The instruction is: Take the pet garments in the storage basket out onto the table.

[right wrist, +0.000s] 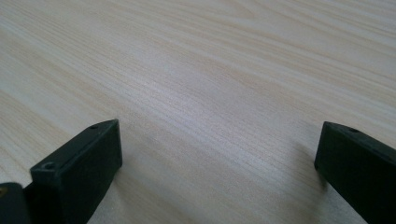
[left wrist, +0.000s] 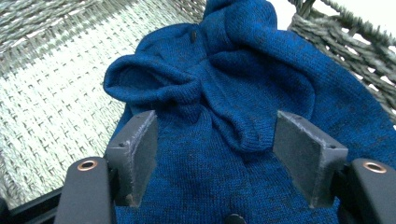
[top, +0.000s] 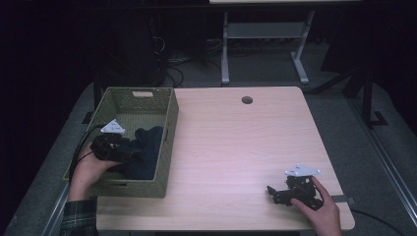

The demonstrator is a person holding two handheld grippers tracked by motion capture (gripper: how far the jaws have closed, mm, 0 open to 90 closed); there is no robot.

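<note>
A dark blue knitted garment [top: 147, 147] lies crumpled in the near right part of a woven green-grey basket [top: 169, 123] at the table's left. My left gripper [top: 129, 156] is down inside the basket on the garment. In the left gripper view the jaws [left wrist: 215, 135] stand wide apart, with the blue knit [left wrist: 224, 79] spread between and under the pads and a fold near the right pad. My right gripper [top: 272, 192] rests on the table near the front right, held by a hand. Its jaws [right wrist: 219, 140] are open over bare wood.
The pale wooden table [top: 236, 142] has a round cable hole [top: 247, 100] near its far edge. The basket's woven floor [left wrist: 56, 84] shows to the left of the garment. Behind the table are a desk's white legs [top: 225, 54] and cables on a dark floor.
</note>
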